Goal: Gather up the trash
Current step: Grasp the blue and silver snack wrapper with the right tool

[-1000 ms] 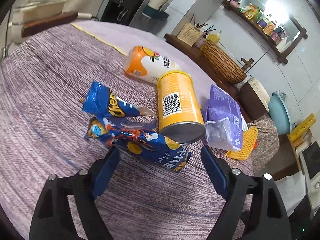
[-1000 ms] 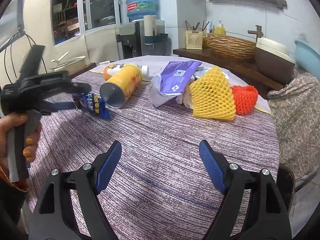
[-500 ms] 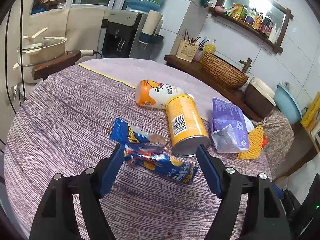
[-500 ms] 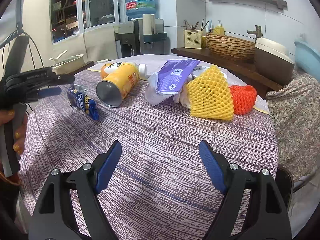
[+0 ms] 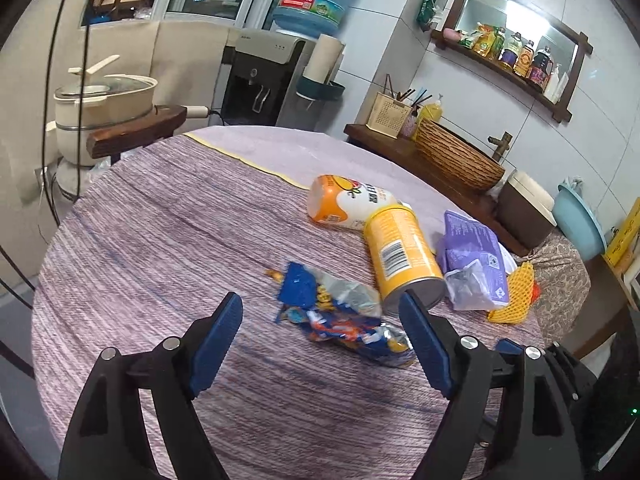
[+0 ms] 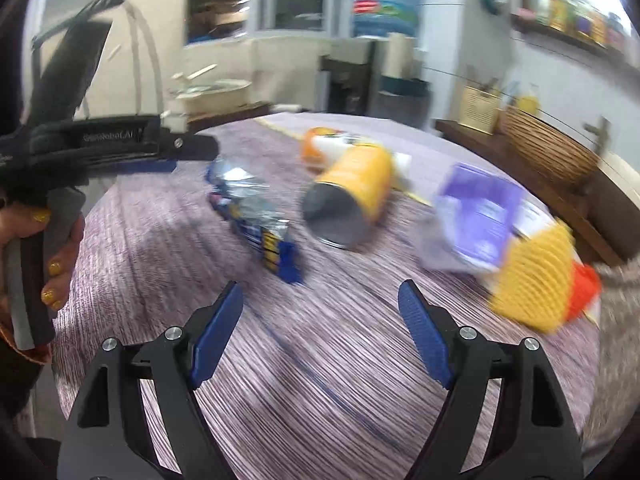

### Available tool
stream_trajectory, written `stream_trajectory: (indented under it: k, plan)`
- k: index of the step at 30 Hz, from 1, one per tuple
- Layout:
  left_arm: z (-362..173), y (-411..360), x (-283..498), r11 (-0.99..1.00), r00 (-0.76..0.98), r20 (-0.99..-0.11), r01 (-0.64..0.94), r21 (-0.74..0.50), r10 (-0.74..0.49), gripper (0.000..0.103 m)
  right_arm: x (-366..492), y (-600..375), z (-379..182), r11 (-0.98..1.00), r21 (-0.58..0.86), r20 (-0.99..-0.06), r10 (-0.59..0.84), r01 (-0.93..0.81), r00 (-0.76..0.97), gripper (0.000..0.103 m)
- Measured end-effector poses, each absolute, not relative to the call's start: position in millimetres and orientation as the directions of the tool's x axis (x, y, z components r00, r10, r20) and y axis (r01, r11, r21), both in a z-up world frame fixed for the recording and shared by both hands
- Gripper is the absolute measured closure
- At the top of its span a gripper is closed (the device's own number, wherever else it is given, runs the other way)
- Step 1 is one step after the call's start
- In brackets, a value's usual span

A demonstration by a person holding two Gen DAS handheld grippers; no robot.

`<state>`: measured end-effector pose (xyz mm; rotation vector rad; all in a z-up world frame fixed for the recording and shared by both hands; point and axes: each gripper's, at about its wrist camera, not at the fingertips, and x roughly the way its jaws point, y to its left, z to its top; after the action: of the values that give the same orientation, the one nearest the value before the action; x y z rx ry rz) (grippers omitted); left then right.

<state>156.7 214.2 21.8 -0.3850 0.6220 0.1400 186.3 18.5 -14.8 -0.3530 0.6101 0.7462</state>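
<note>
— How far had the trash collecting got?
— Nowhere: the blue wrappers (image 5: 340, 316), yellow can (image 5: 404, 256) and purple bag (image 5: 472, 256) lay mid-table, toward its far edge.
— The grippers?
— Left gripper (image 5: 320, 336), just widened, and right gripper (image 6: 320, 336) both gaped empty (nothing between the pads).

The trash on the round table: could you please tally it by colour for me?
Blue snack wrappers: 2
Yellow: 2, the tube can and a foam net
Orange-and-white bottle: 1
Purple pouch: 1
Red-orange foam net: 1
Total: 7
</note>
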Motion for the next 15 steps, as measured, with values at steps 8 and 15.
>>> stream_trajectory:
  k: [8, 15]
  plan:
    - [8, 247, 143, 0.905, 0.791, -0.612, -0.272, -0.326, 0.017, 0.022, 202, 96, -27, 0.606, -0.227, -0.650, 0.489, -0.762, 0.582, 0.027]
    - [-1, 258, 140, 0.900, 0.783, -0.622, -0.270, -0.343, -0.002, 0.022, 215, 119, -46, 0.581, -0.276, -0.692, 0.433, -0.766, 0.578, 0.069]
